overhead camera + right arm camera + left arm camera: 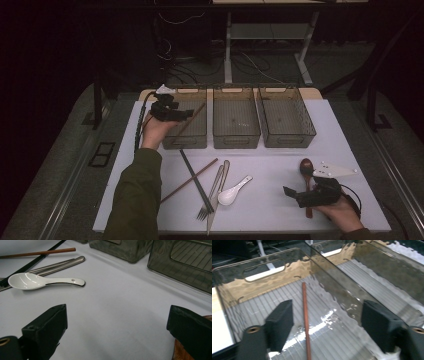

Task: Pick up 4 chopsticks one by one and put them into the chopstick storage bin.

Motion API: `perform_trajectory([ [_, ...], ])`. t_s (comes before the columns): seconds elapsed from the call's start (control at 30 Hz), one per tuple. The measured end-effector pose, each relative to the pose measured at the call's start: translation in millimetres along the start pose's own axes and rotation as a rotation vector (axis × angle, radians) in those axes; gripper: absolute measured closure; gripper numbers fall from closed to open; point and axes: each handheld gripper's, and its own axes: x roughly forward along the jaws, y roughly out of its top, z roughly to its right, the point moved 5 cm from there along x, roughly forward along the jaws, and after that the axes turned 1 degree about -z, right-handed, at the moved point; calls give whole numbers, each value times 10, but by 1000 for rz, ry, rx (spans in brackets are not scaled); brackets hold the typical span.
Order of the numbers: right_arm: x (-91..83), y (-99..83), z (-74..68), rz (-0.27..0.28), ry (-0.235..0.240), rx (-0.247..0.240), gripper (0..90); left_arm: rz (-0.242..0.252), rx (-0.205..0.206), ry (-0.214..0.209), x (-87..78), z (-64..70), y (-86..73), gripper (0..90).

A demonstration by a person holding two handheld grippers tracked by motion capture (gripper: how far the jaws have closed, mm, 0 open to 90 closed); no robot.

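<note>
Brown wood, the chopstick (pixel 305 315) lies loose in the leftmost clear bin (pixel 234 290), between the left tongs (pixel 329 326), whose jaws stand apart. It looks light, stiff and thin, so mid-length is the safest hold. The right tongs (pixel 117 332), also apart, hover over the tabletop (pixel 120 297) beside a wooden spoon (pixel 306 167).

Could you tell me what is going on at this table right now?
A person is sorting cutlery into three clear bins. The left gripper hangs open over the leftmost bin, where a brown chopstick lies, apparently just dropped. The right gripper rests open on the table beside the wooden spoon. Another brown chopstick, a black chopstick, a fork, a knife and a white spoon wait on the table.
</note>
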Motion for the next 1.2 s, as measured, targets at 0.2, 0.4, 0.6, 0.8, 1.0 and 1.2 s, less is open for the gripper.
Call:
perform_trajectory([
  [0.2,-4,1,-1,1,0,2,28,-22,36,-37,-74,114,21,113],
  [0.4,-4,1,-1,1,1,2,28,-17,64,-66,-189,249,54,0],
  [0.6,-3,2,-4,1,1,0,28,12,73,-100,-326,407,76,0],
  [0.8,-4,2,-3,1,0,1,28,26,103,-144,-465,615,23,0],
  [1.0,-1,3,-5,3,-1,0,28,24,137,-175,-556,778,-90,0],
  [1.2,-10,4,-6,3,8,0,28,41,148,-202,-626,901,-257,0],
])
